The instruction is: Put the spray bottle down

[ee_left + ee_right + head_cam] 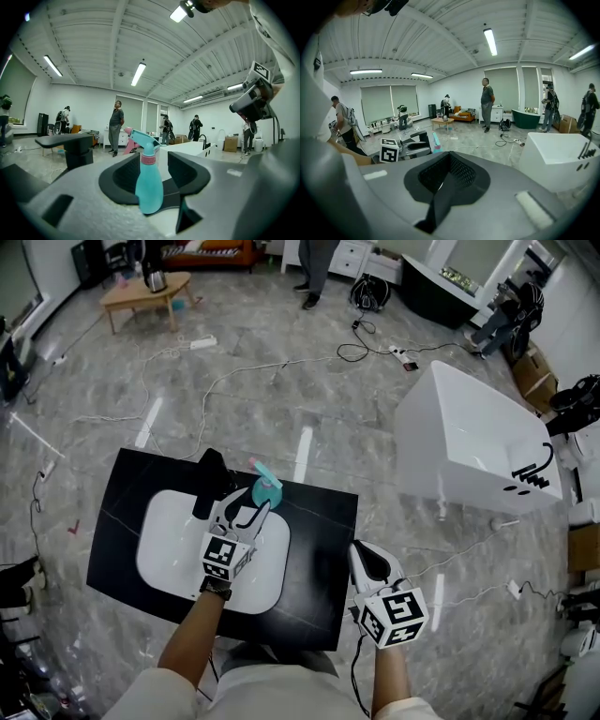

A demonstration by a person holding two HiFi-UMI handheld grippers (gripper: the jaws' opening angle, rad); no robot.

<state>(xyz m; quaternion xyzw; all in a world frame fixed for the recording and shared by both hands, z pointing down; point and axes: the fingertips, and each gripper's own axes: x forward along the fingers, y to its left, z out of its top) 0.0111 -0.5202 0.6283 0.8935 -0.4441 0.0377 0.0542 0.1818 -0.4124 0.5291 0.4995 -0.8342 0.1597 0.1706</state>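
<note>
Now the teal spray bottle [265, 487], pink at the collar, stands upright on the black counter [319, 554] at the back rim of the white sink [169, 554], near the black faucet [210, 482]. The left gripper [157, 172] has its fingers [188, 169] wide on either side of the bottle, not pressing it. The right gripper [448, 164], fingers together and empty, hangs by the counter's right edge, and its cube [396, 617] shows a black-and-white square marker.

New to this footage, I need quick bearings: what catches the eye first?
A teal plastic spray bottle with a pink collar stands upright between the open jaws of the left gripper, at the far rim of a white sink basin in a black countertop. The right gripper is shut and empty beside the counter's right edge; a white bathtub stands further right.
</note>
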